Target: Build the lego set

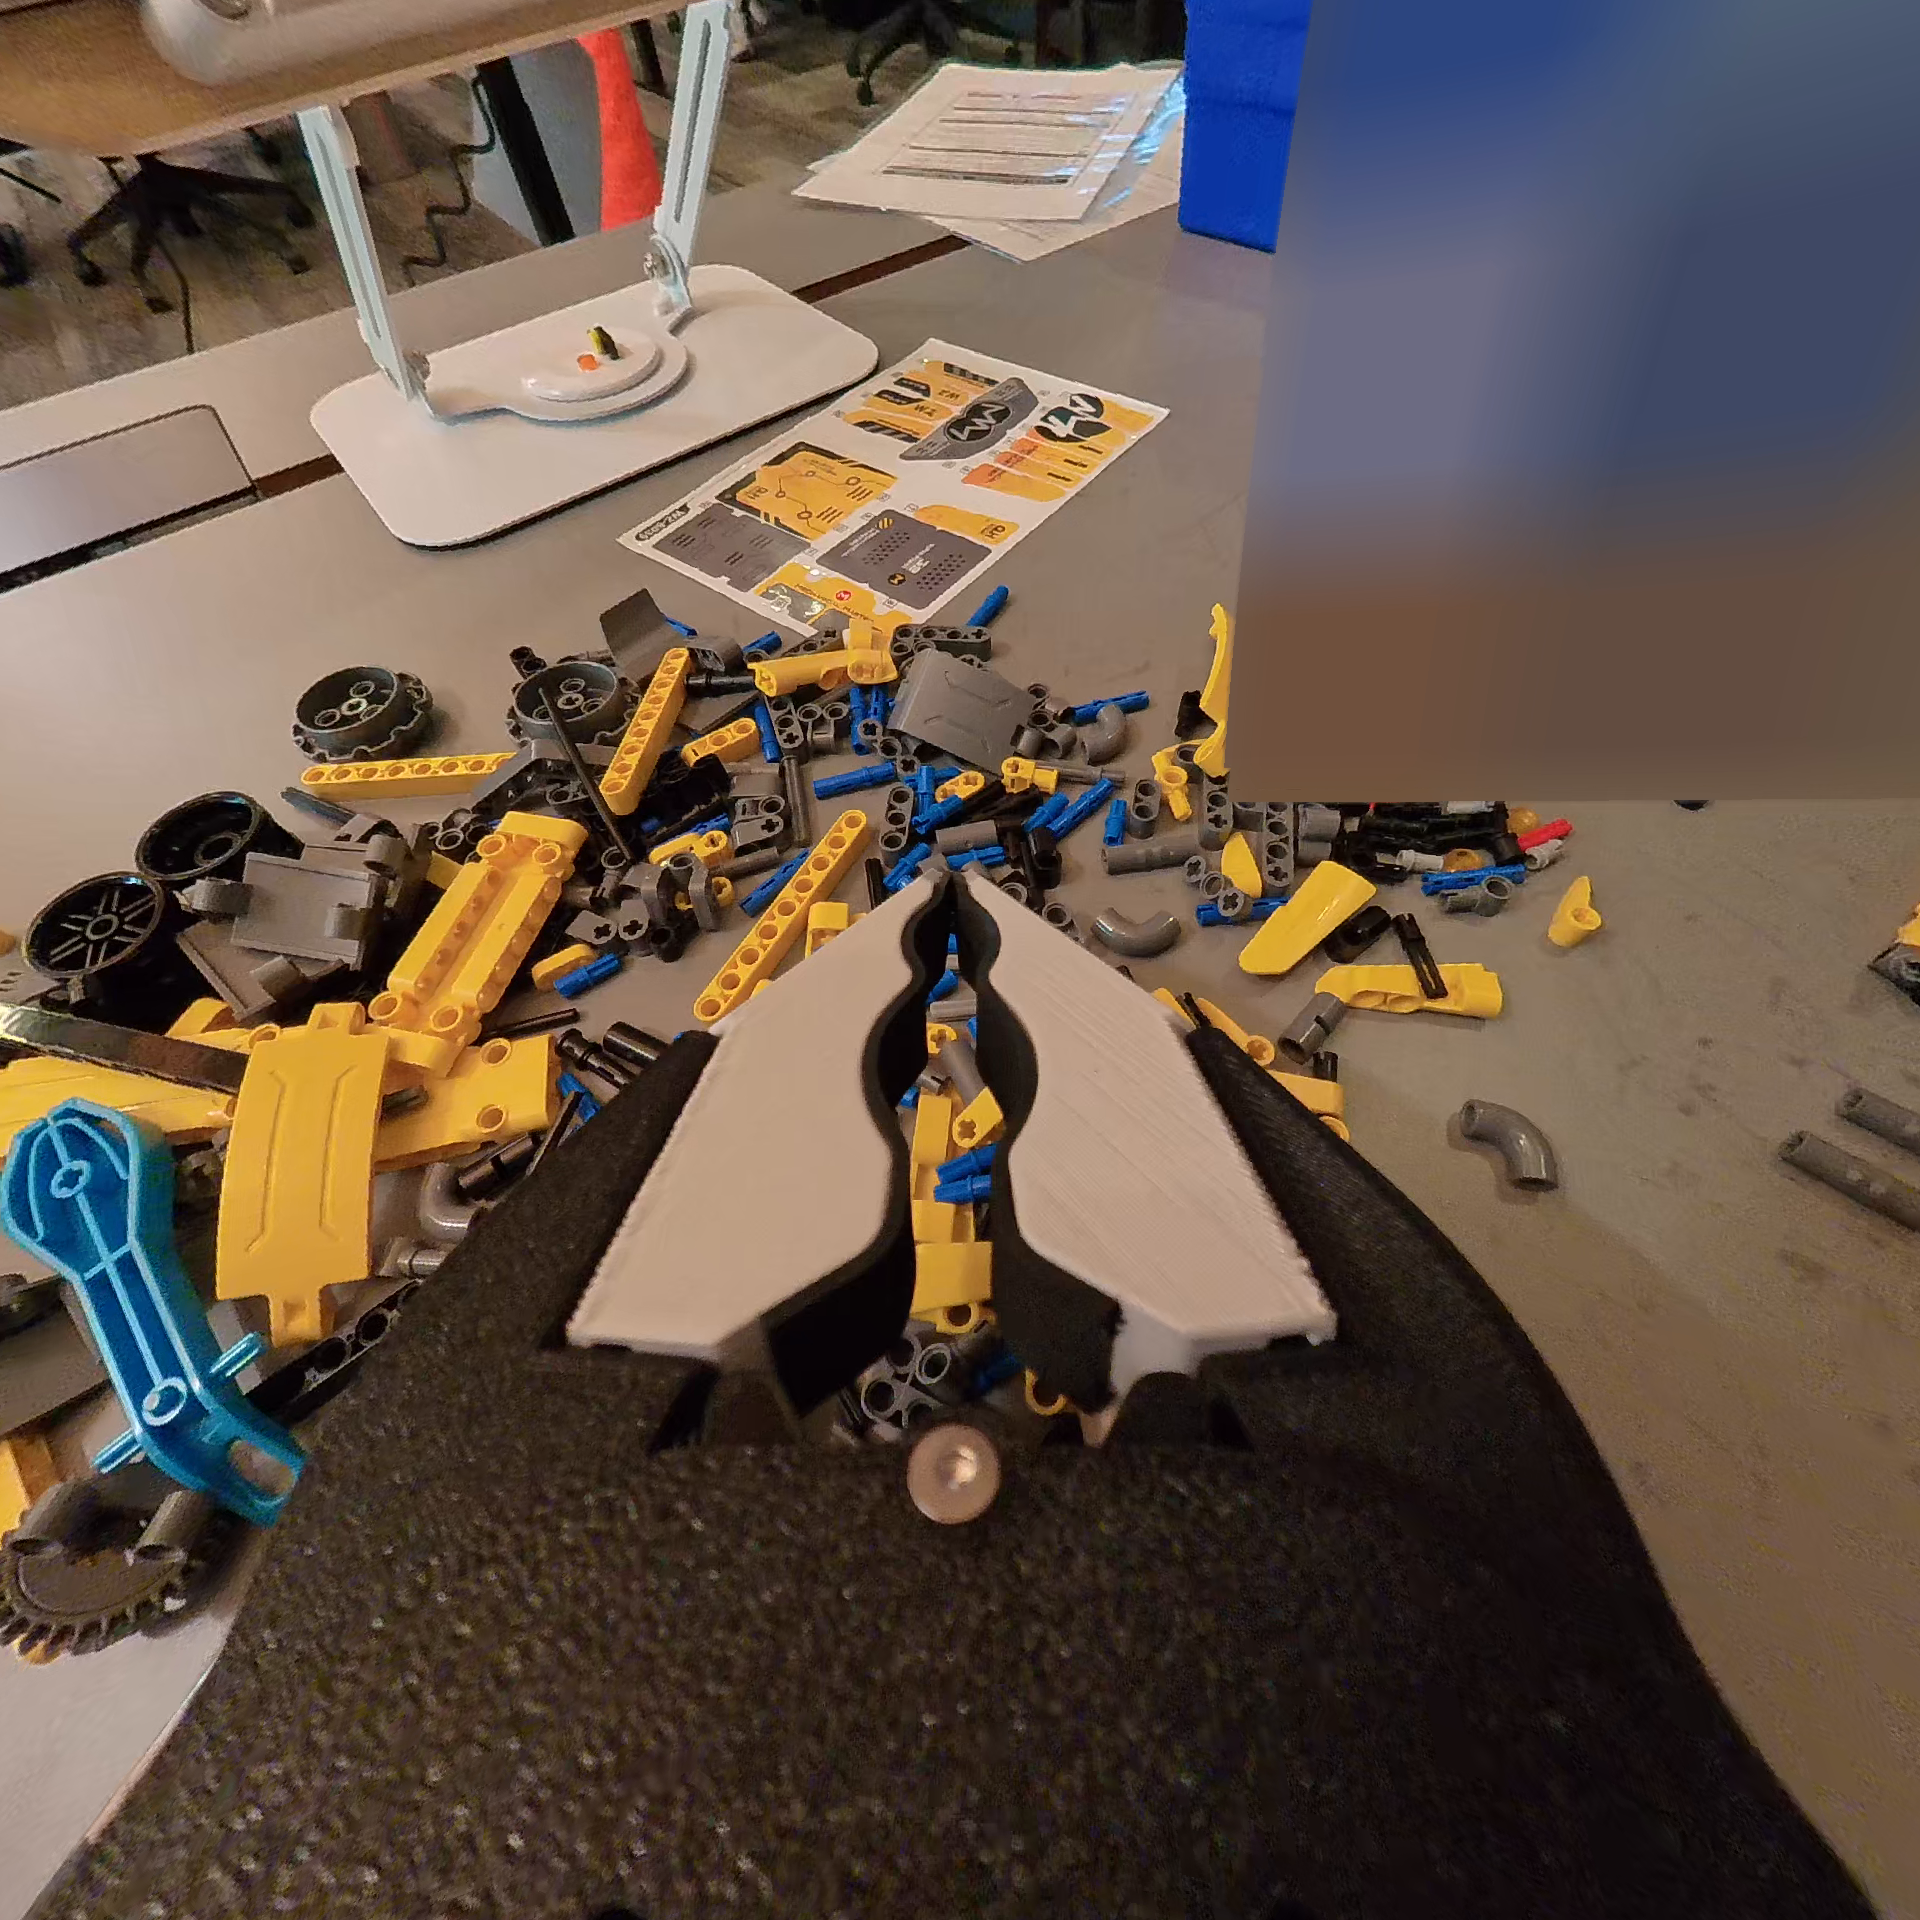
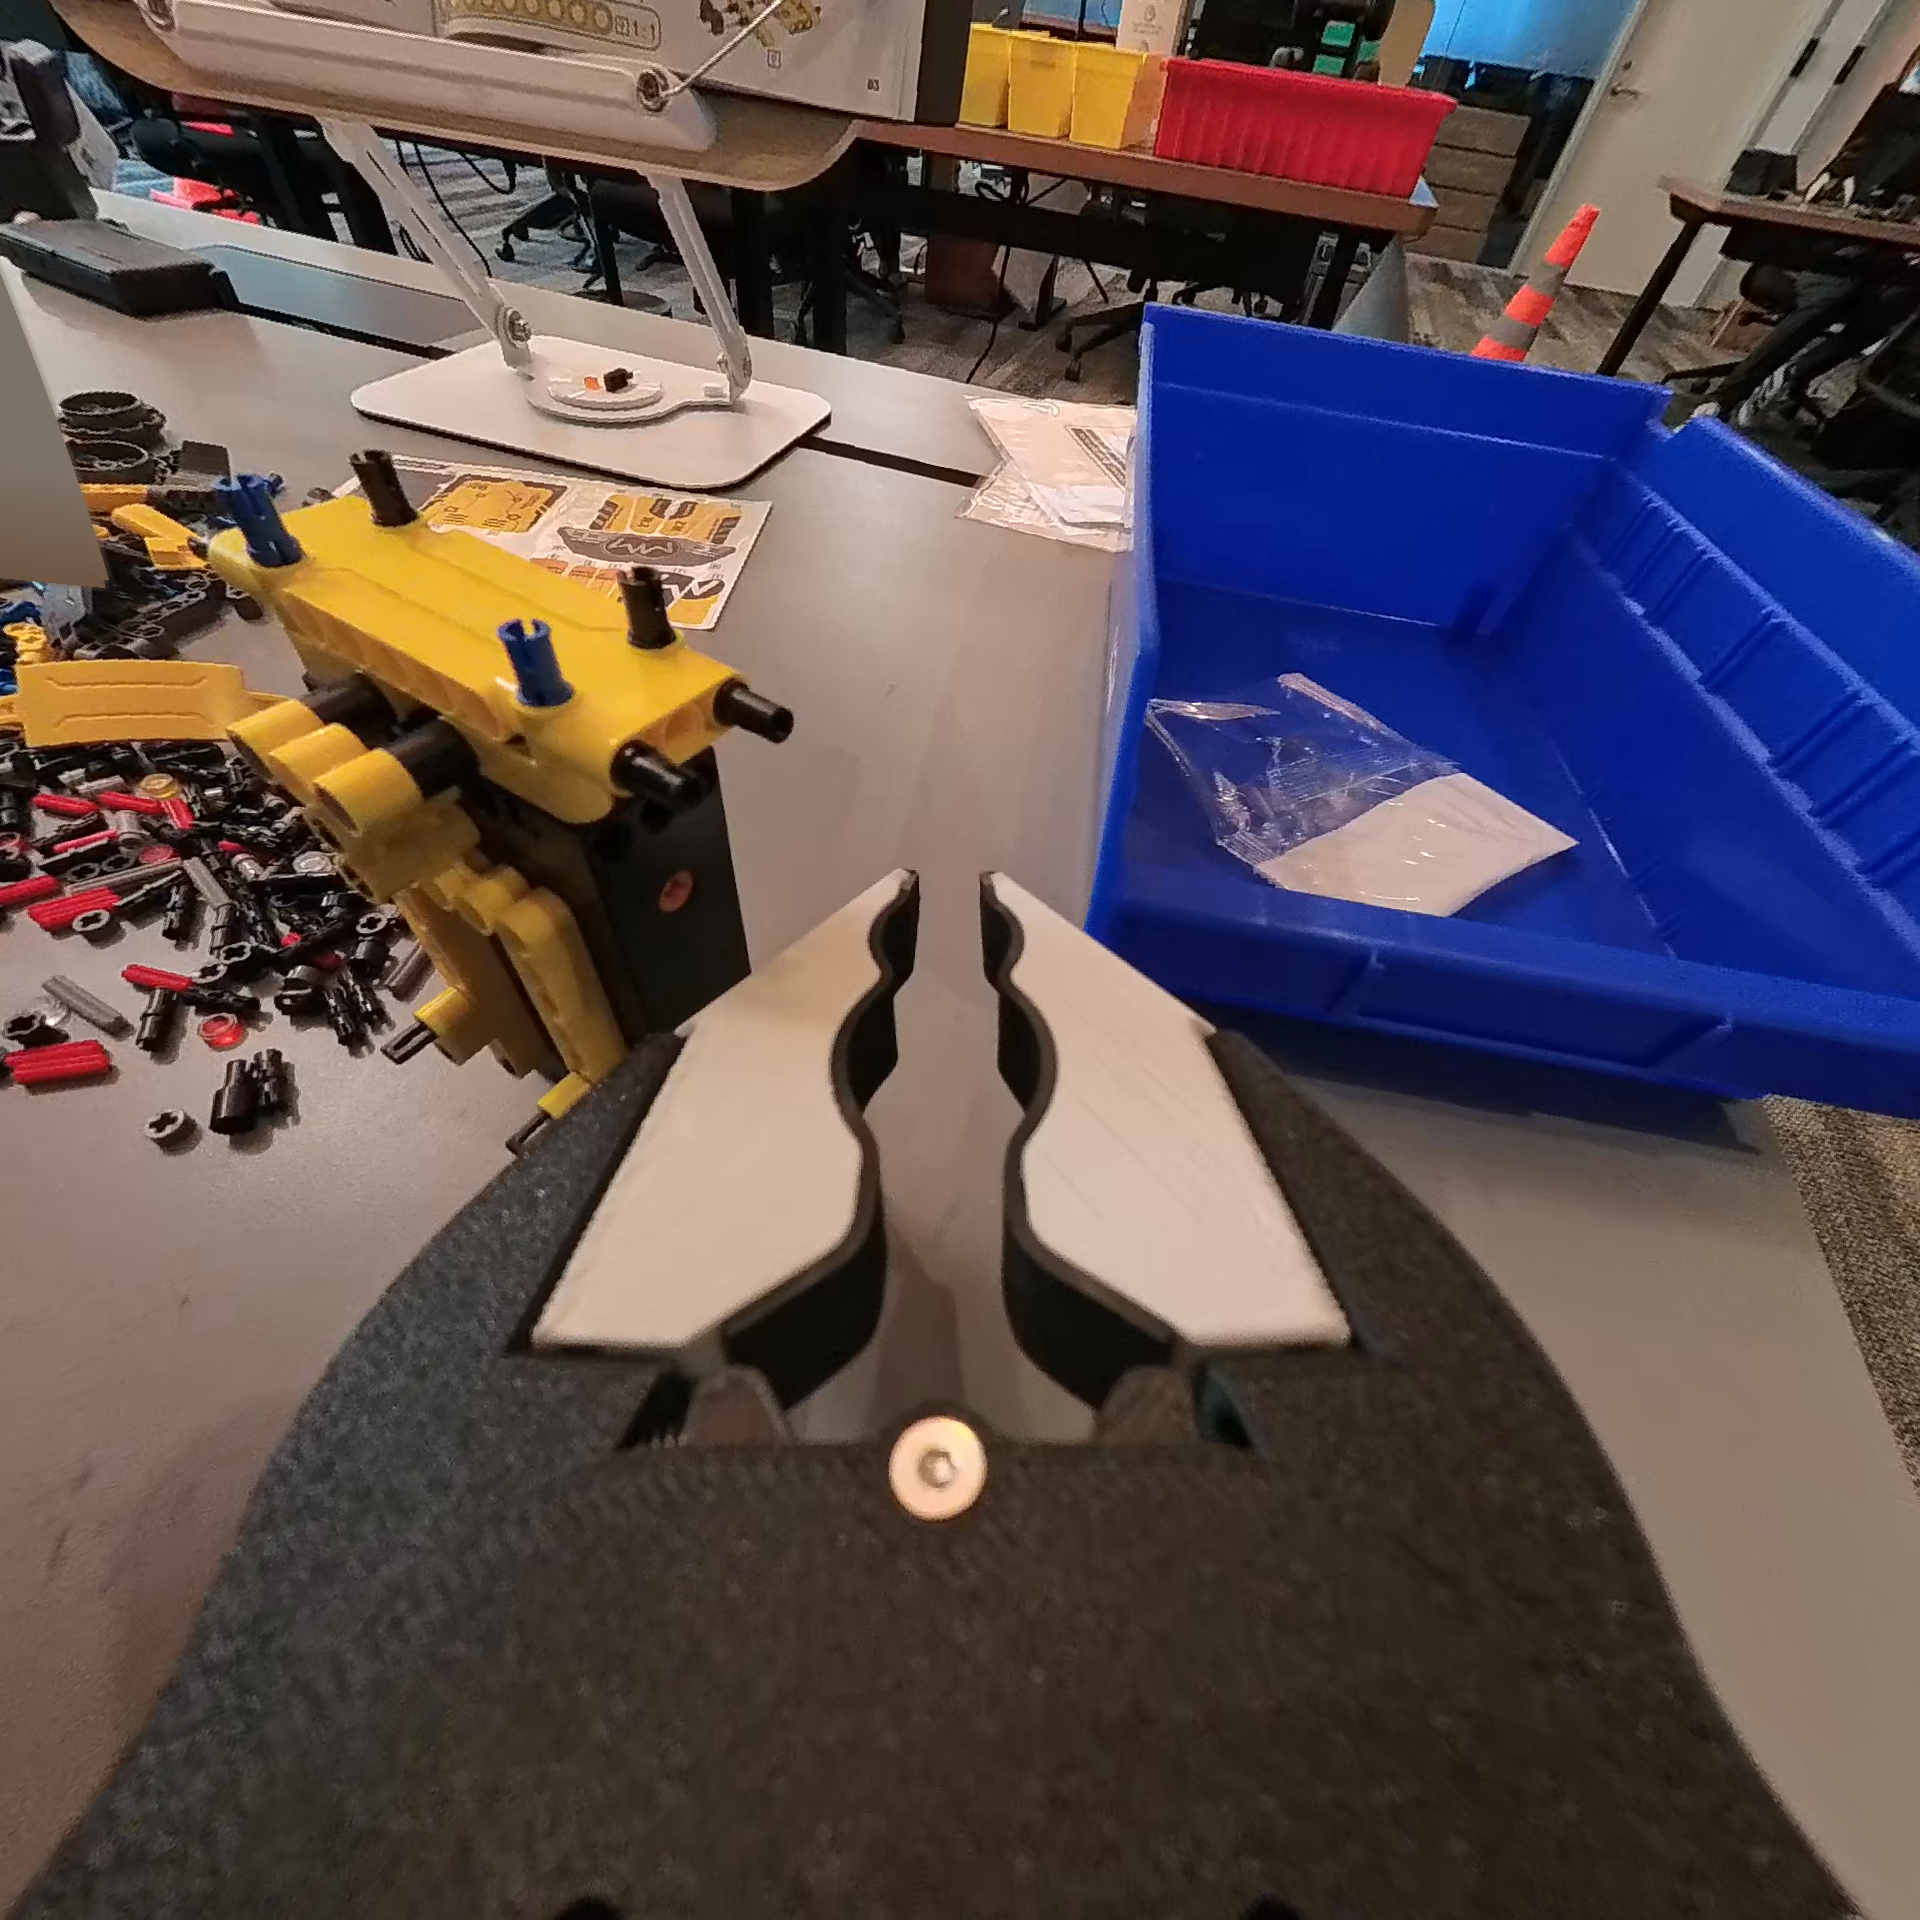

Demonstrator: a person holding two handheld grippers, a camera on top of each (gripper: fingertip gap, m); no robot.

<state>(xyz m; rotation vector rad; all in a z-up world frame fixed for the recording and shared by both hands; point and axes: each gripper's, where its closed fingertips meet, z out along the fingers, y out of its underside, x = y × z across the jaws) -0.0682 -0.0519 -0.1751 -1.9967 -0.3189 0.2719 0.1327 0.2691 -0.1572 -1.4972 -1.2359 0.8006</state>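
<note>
Two grippers over a grey table (image 2: 935, 644) strewn with building-toy parts

A blue bin (image 2: 1455, 966) holding a clear plastic bag (image 2: 1351, 800) sits just right of the right gripper (image 2: 948, 888), whose fingers are slightly spread and hold nothing; a yellow and black assembly (image 2: 468, 665) stands upright near its left. The left gripper (image 1: 954, 883), fingertips pressed together with nothing seen between them, hangs over the pile of loose parts (image 1: 644, 831), beyond which lies a sticker sheet (image 1: 894, 478)

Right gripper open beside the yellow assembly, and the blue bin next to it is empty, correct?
Not quite. The right wrist view shows the blue bin holds a clear plastic bag. The right gripper is open beside the yellow assembly.
</note>
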